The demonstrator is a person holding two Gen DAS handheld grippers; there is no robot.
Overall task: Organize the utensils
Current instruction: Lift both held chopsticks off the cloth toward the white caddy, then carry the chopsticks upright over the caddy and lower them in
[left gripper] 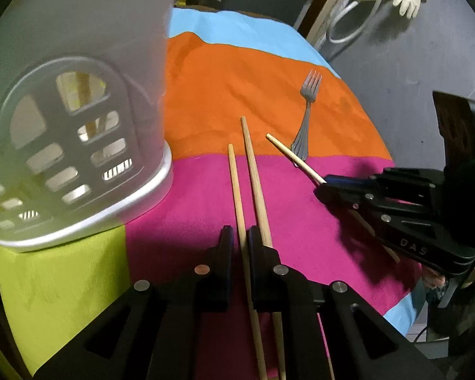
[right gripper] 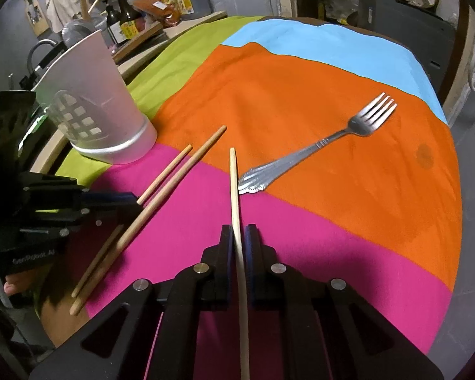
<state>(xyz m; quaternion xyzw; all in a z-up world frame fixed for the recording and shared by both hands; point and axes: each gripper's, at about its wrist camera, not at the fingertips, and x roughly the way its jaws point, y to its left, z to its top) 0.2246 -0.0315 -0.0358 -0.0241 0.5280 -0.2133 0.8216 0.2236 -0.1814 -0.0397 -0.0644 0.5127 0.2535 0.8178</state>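
Observation:
My left gripper is shut on a brown chopstick that runs between its fingers. A second, thicker brown chopstick lies along the right finger beside it. The right wrist view shows both sticks passing through the left gripper above the cloth. My right gripper is shut on a single pale chopstick; in the left wrist view it is at the right, the pale stick pointing toward the fork. The metal fork lies flat on the orange stripe. A white slotted utensil holder stands at the left.
The round table wears a striped cloth of pink, orange, blue and green, dropping off at the near and right edges. Sauce bottles and a counter sit behind the holder. A hand shows under the left gripper.

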